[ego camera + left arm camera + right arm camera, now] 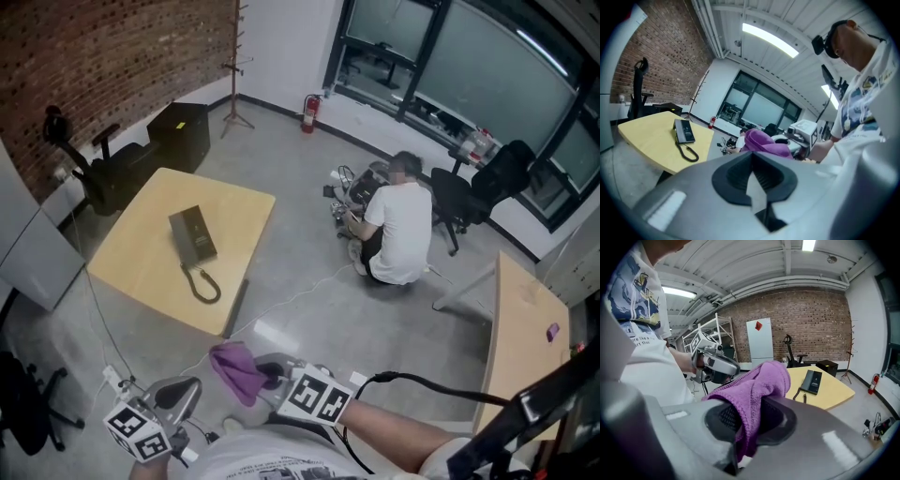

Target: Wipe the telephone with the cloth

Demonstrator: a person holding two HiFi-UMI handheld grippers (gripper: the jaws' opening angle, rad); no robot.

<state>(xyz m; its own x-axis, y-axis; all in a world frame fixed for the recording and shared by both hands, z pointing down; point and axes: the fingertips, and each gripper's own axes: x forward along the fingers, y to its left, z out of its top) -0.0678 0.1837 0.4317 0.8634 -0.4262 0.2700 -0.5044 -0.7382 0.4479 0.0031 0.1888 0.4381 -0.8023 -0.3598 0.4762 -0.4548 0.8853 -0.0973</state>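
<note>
Carrying a purple cloth clamped between the jaws of the right gripper, low at the near side and well apart from the telephone. Lying flat on the wooden table at the far left, with a cord looped toward the near edge. Holding the left gripper closed on nothing, at the near left.

Probably the carry to the table, with no wiping begun. Come in from the table's near edge, lay the loose fold flat on the telephone's top, and stroke along its length with light pressure. Grip firmly to stop the cloth slipping out. Consider pinning the telephone with the closed left gripper against sliding. Steer clear of the cord to avoid dragging it.
</note>
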